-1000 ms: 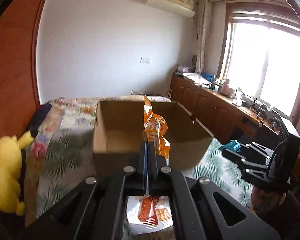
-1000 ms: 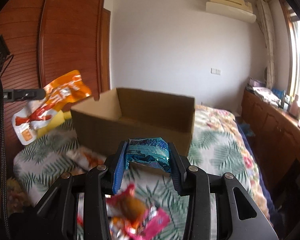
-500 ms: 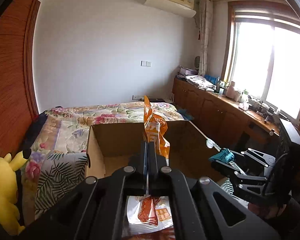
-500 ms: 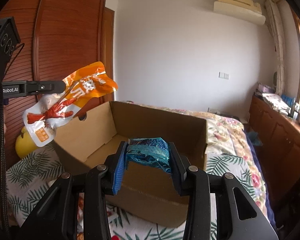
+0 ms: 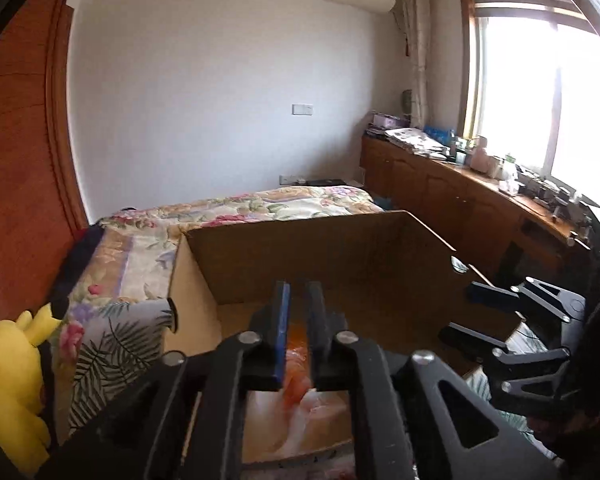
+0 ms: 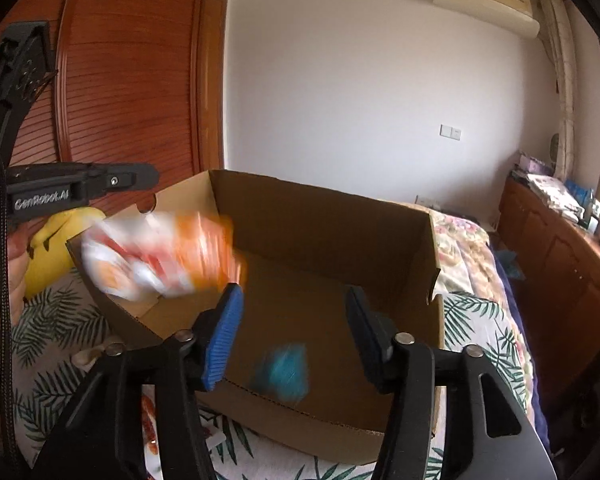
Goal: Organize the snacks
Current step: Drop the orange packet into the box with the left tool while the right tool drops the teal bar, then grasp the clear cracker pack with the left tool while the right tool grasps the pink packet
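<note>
L gripper (image 5: 297, 332) is held slightly parted, R gripper (image 6: 294, 328) is held wide apart, both jaws just opened, nothing pinched.

Ahead of the tongs the cardboard box (image 6: 332, 240) looked matt brown; the orange snack packet (image 6: 160, 256) glossy plastic; the bedspread (image 5: 140, 248) printed cloth.
</note>
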